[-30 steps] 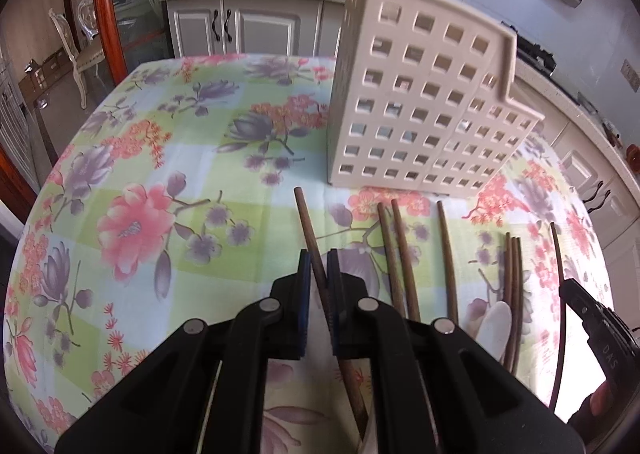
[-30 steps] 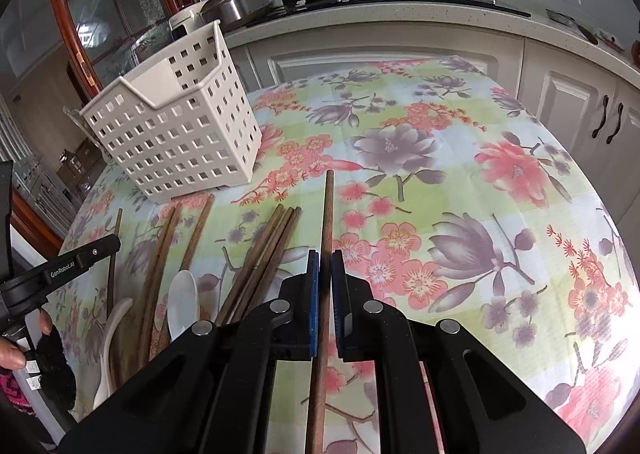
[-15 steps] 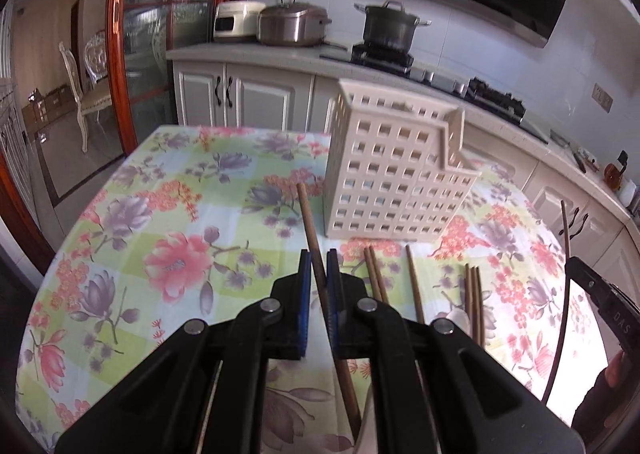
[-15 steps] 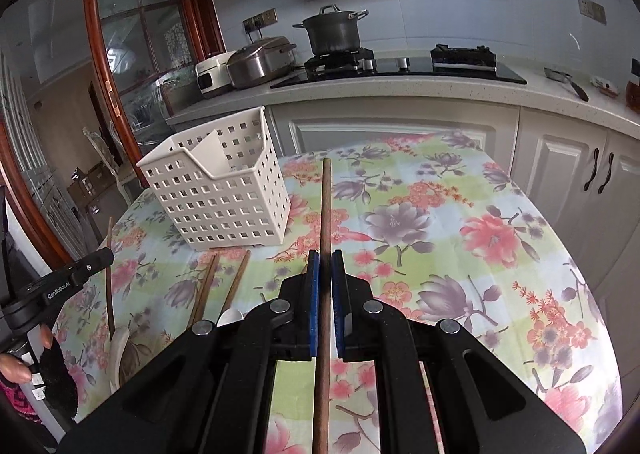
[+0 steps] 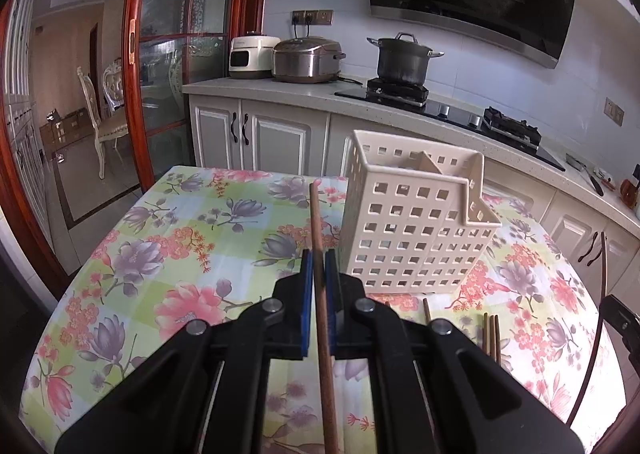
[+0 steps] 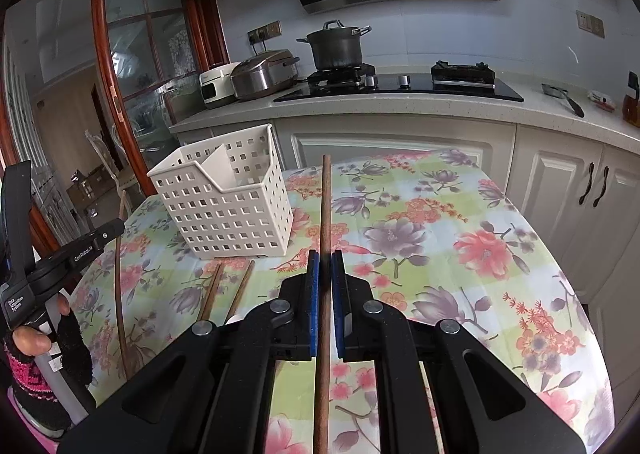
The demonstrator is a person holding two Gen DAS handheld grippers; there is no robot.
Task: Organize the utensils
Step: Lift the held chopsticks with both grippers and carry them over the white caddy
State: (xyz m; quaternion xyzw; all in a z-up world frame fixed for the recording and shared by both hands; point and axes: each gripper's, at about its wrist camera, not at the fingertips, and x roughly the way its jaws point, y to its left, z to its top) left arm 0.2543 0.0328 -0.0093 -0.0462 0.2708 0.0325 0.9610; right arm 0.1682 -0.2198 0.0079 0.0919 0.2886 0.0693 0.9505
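Note:
My left gripper [image 5: 319, 260] is shut on a brown wooden chopstick [image 5: 316, 221], held above the table and pointing forward, just left of the white perforated utensil basket [image 5: 412, 230]. My right gripper [image 6: 325, 260] is shut on another brown chopstick [image 6: 326, 205], raised to the right of the same basket [image 6: 228, 209]. Several more chopsticks lie on the floral tablecloth in front of the basket [image 5: 491, 334] [image 6: 212, 290]. The right gripper's chopstick also shows at the right edge of the left wrist view [image 5: 602, 266].
The round table has a floral cloth [image 6: 440, 238]. Behind it runs a kitchen counter [image 5: 304, 89] with a rice cooker [image 5: 306, 59], a pot on the stove [image 5: 402, 59] and white cabinets. A glass door with a red frame [image 5: 136, 65] stands at the left.
Both grippers have lifted their chopsticks off the table and tilted up, so the counter and stove now fill the upper view. The loose chopsticks have dropped toward the bottom of the views.

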